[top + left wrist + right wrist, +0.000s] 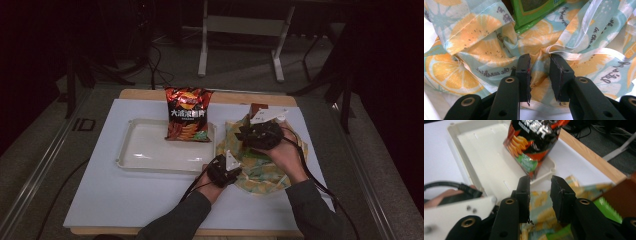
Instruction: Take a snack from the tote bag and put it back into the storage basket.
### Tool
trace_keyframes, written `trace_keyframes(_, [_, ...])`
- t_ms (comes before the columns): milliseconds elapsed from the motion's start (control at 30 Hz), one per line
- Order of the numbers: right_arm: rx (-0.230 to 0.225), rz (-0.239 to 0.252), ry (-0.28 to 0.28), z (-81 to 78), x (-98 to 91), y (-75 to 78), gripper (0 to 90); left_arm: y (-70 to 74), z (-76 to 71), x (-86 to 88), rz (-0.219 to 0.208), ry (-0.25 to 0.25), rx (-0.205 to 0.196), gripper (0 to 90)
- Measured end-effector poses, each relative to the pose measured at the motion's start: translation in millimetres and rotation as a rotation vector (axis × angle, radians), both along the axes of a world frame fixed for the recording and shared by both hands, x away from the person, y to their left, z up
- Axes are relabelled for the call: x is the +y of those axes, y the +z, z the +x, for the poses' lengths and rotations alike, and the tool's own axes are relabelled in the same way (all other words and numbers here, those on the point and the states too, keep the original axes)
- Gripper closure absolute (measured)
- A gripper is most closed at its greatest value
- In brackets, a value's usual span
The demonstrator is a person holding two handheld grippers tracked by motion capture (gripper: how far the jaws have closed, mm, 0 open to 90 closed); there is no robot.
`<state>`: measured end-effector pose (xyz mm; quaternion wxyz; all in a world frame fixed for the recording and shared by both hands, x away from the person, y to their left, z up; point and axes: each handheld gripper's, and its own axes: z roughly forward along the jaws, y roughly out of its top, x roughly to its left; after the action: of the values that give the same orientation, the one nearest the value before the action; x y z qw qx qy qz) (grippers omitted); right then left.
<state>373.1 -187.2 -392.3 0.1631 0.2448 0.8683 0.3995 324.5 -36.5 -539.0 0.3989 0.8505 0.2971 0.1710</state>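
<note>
A fabric bag (267,172) printed with orange slices lies crumpled on the right of the white mat. My left gripper (234,169) rests at its left edge. In the left gripper view the jaws (539,58) stand apart over bunched cloth (474,45), with fabric showing in the gap. My right gripper (243,133) hovers over the bag's far side, open with nothing between its jaws (540,180), pointing at the tray's corner. A red and black chips bag (187,115) (536,142) stands in the white tray (145,155) (474,152). A green packet (531,10) (609,207) lies in the bag.
A brown box (257,107) (624,197) sits behind the fabric bag near the table's far edge. The white mat (125,200) has bare room in front of the tray. The left gripper's pale plate (456,210) shows low in the right gripper view.
</note>
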Motion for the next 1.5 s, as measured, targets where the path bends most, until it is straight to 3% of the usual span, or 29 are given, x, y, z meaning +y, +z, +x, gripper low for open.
trace_keyframes(133, [0.010, -0.002, -0.018, -7.4, -7.7, -10.5, 69.5, 0.2, 0.1, 0.3, 0.003, -0.002, 0.000, 69.6])
trace_keyframes(500, [0.042, -0.068, -0.045, -27.8, -21.1, -48.9, 71.9, 0.0, 0.1, 0.1, 0.001, -0.002, 0.000, 69.5])
trace_keyframes(800, [0.092, -0.068, -0.090, -35.8, -33.3, -76.0, 73.6, -0.2, -0.1, -0.1, -0.001, -0.003, -0.002, 69.3])
trace_keyframes(867, [0.093, -0.067, -0.094, -37.1, -33.9, -78.6, 73.6, -0.2, -0.1, 0.0, -0.001, -0.003, -0.001, 69.4])
trace_keyframes(933, [0.074, -0.101, -0.123, -41.7, -33.6, -83.6, 72.6, -0.2, 0.0, 0.0, 0.000, -0.003, -0.002, 69.4])
trace_keyframes(1100, [0.064, -0.103, -0.149, -48.6, -34.5, -93.1, 73.8, -0.2, -0.2, -0.2, 0.001, -0.003, -0.003, 69.3])
trace_keyframes(1500, [0.087, -0.117, -0.109, -56.1, -36.5, -112.5, 81.4, 0.1, -0.1, 0.3, 0.005, -0.006, -0.003, 69.0])
